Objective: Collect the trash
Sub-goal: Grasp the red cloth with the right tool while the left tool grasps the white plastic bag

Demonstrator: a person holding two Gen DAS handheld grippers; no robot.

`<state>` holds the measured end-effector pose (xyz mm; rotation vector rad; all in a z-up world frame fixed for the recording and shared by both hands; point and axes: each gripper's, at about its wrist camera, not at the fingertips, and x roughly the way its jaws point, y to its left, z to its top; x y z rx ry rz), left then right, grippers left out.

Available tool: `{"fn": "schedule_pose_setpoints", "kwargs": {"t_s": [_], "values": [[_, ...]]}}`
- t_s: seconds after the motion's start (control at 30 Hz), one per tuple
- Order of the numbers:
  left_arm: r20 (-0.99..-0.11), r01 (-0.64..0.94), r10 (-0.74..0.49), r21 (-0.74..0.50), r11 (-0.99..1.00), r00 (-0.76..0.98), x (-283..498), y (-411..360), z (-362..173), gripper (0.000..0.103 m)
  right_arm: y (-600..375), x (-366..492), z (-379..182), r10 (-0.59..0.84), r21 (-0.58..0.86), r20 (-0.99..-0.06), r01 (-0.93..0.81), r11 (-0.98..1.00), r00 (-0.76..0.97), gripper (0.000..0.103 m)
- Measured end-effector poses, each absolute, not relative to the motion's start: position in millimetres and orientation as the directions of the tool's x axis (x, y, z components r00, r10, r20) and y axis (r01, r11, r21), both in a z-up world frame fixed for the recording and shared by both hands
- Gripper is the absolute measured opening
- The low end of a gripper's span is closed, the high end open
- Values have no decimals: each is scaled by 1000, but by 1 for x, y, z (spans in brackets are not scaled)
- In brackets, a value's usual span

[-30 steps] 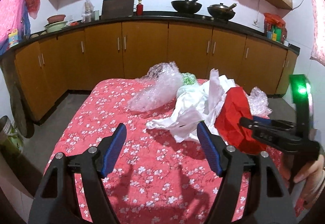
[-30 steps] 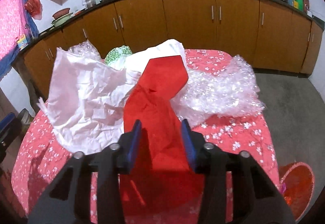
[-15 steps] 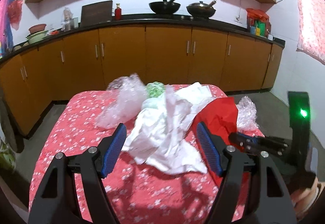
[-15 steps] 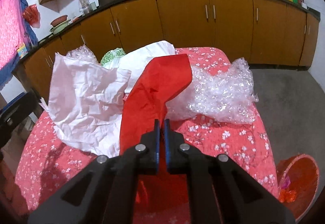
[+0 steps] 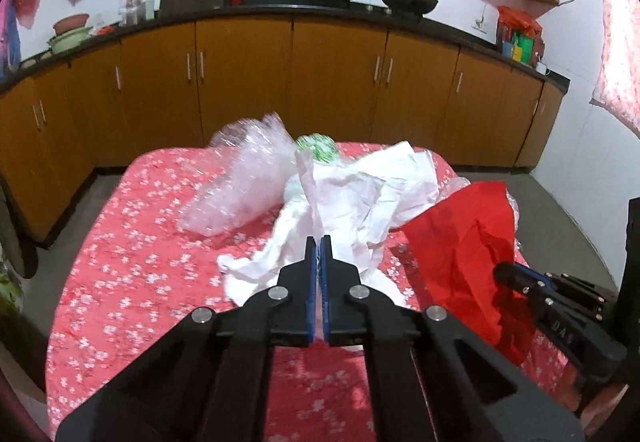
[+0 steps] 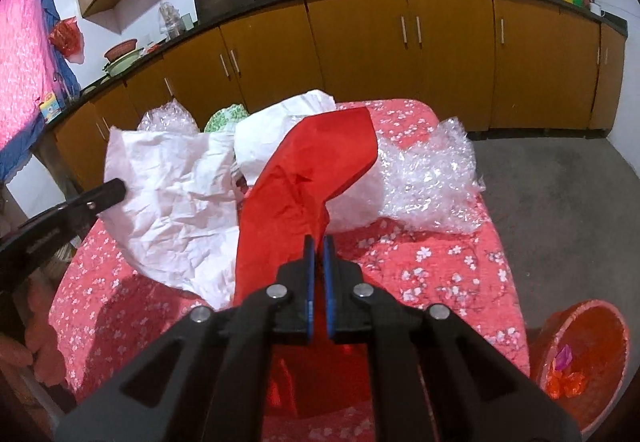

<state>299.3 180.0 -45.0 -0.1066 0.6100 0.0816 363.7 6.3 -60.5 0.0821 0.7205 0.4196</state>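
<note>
On the red flowered tablecloth [image 5: 140, 262] lies a heap of trash: crumpled white paper [image 5: 360, 193], a red paper sheet [image 5: 468, 242], bubble wrap [image 5: 240, 185] and a green-patterned wad [image 5: 316, 147]. My left gripper [image 5: 318, 242] has its jaws closing, pads together on the near edge of the white paper [image 6: 176, 185]; its tip [image 6: 118, 187] shows at that paper's left edge. My right gripper [image 6: 318, 242] is shut on the red paper [image 6: 304, 177], which is lifted and drapes below it. The right gripper [image 5: 500, 272] is also visible from the left wrist camera.
A second clump of bubble wrap [image 6: 432, 181] lies at the table's right side. An orange basket [image 6: 580, 354] with a few scraps stands on the floor at the lower right. Wooden cabinets [image 5: 332, 81] under a dark counter run behind the table.
The left jaws went from wide open to shut on the white paper. The right jaws closed on the red paper a second ago and stayed shut. Both grippers shifted toward the heap.
</note>
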Motion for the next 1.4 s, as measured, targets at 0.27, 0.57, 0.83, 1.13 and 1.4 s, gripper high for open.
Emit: {"fn": "schedule_pose_setpoints", "kwargs": {"t_s": [0.27,0.57,0.83,1.13,1.4], "values": [[-519,-148,88,-74,986,850,282,200,-22,0,5,355,-47,399,192,-593,-359,913,699,5],[-540,-83,-12,-152,985,842,280,199,-31,30,4,353,-48,399,187,-599,-363,913,694,4],[-563,-35,-8,-65,997,827,293,167,-39,52,1,354,-49,396,194,-604,-354,915,692,4],[-611,-77,14,-77,994,792,312,165,-53,0,-6,352,-48,383,188,-604,-342,921,699,4],[-540,-93,33,-85,992,841,291,183,-25,0,-9,349,-41,397,207,-579,-342,916,712,4]]}}
